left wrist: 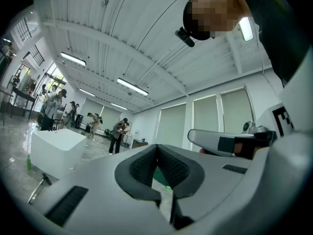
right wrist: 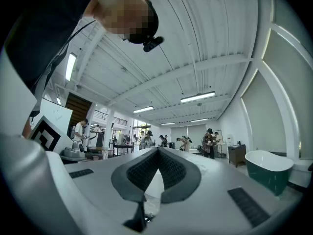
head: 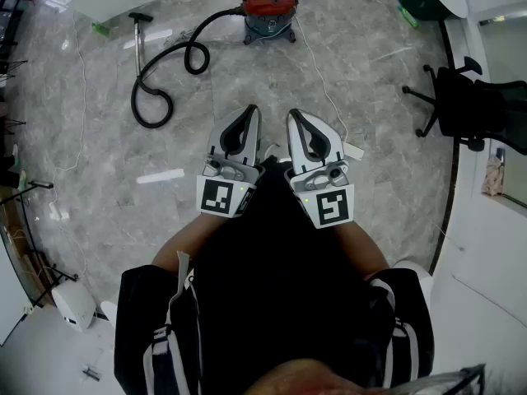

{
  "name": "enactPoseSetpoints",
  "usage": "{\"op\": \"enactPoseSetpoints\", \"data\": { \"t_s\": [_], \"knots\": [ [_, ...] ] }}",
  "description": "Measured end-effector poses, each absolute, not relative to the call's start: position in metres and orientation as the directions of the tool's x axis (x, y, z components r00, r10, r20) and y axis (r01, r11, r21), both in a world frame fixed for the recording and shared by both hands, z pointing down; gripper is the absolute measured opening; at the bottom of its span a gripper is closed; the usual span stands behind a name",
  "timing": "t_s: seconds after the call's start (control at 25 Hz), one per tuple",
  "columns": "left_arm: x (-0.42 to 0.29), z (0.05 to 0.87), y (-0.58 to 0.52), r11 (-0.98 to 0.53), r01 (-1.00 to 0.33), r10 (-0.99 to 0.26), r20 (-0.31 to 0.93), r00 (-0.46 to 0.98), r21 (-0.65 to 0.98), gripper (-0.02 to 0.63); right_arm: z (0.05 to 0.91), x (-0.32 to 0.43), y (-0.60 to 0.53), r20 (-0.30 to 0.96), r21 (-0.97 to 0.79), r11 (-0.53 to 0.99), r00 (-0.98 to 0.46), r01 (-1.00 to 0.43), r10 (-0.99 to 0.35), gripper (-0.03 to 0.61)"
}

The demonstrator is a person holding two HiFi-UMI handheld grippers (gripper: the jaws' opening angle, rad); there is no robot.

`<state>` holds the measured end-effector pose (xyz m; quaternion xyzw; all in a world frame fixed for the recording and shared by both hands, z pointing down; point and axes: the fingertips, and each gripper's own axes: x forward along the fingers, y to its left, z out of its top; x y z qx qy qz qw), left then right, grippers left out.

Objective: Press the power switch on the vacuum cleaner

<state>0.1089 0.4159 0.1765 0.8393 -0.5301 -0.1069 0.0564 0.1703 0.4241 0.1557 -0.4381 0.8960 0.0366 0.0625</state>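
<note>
Grey marble floor [head: 90, 179] fills the head view, and you stand over it in dark clothing with both forearms drawn in close to your body. A black office chair [head: 465, 109] sits at the right, beside the white wall. The vacuum cleaner [head: 269, 11], with a red top on a grey drum, stands on the floor at far centre, well apart from both grippers; its switch is too small to make out. Its black hose [head: 169, 72] curls left and nearer in 2 loops, ending at a wand [head: 138, 39] lying far left. The left gripper [head: 251, 109] and right gripper [head: 293, 113] are side by side at centre, just apart, both pointing far toward the vacuum cleaner. In each gripper view the 2 jaws meet at their tips with nothing between them, so both are closed and empty. Both of those views tilt up at a white ceiling, with people standing in the background. Each gripper carries 1 marker cube at its near end: left marker cube [head: 221, 196], right marker cube [head: 333, 206]. A thin white cord [head: 323, 85] runs from the vacuum cleaner nearer and right. 1 white tape strip [head: 160, 176] lies on the floor left of your left gripper.
</note>
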Motion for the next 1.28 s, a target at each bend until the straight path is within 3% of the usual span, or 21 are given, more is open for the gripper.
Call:
{"op": "enactPoseSetpoints", "data": {
  "t_s": [0.48,0.96,1.28],
  "knots": [
    [0.122,0.198,0.425,-0.394,-0.892,-0.919,-0.092,0.383,0.221,0.020,0.169,0.203,0.431,-0.147,-0.044,0.588,-0.577,-0.807,-0.803,0.018],
    [0.109,0.208,0.437,-0.273,-0.935,-0.962,-0.042,0.270,0.227,0.020,0.195,0.227,0.434,-0.050,-0.102,0.576,-0.574,-0.811,-0.817,0.018],
    [0.115,0.219,0.431,-0.286,-0.937,-0.956,0.013,0.294,0.199,0.020,0.204,0.239,0.429,-0.013,-0.139,0.564,-0.568,-0.814,-0.823,0.018]
  ]
}}
